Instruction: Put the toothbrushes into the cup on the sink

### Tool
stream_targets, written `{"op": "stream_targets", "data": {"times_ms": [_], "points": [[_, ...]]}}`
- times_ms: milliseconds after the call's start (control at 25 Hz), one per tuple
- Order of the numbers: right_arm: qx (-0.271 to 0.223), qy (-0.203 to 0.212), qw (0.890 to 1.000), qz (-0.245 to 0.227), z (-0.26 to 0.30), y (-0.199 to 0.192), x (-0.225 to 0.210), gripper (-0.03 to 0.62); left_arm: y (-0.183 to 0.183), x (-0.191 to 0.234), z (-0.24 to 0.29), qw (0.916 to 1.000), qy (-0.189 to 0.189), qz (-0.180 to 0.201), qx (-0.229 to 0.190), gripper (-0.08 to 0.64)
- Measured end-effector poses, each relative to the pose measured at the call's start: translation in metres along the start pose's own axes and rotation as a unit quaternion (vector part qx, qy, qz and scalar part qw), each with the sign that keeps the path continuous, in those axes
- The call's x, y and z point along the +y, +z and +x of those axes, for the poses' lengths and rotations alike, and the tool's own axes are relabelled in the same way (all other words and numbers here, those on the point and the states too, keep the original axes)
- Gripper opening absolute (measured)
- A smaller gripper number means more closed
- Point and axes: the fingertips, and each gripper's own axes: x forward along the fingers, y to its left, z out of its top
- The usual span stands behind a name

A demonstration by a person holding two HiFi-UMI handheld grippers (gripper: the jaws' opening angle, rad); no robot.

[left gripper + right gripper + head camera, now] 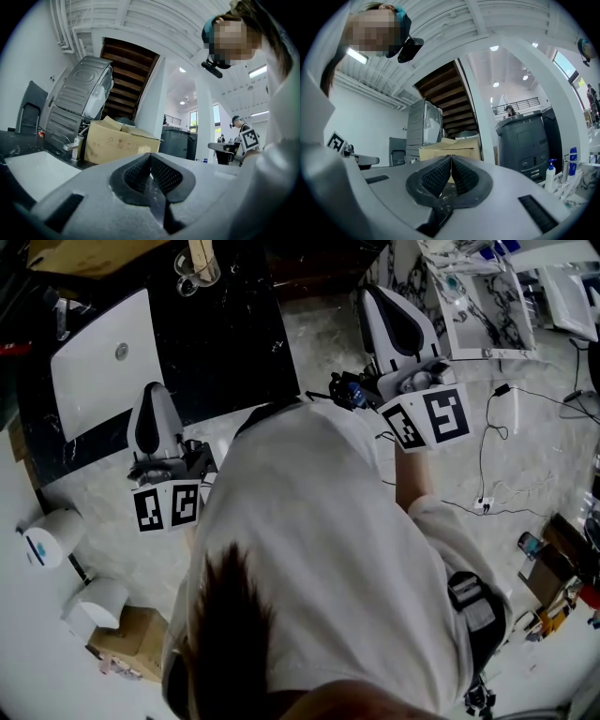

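While both of my grippers are clenched on nothing, I judge that no toothbrush is in hand at this moment. The pads of the left gripper (150,155) meet tip to tip with only air between them, and the right gripper (451,158) is pressed together in the same way. In the head view the glass cup (195,273) stands at the far edge of the black marble counter (239,334), at about 11 o'clock from me, beyond the white basin (98,371), which lies at 10 o'clock. A pale stick rises out of the cup; it may be a toothbrush handle, but I cannot tell for sure. I see no loose toothbrush on the counter. So the step is either finished or not begun. If a brush is left, the next move calls for finding it first, then releasing one gripper and taking the handle near its middle, so that it can go into the cup upright.
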Motion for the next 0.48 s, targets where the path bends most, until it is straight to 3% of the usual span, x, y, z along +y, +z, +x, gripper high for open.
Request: {"op": "stream_targets", "data": {"times_ms": [480], "points": [[0.025,-0.004,1.0,0.008,-0.013,-0.025,-0.023,0.015,-0.008,-0.014,0.012,0.9999,0.01,0.009,0.005,0.015]]}}
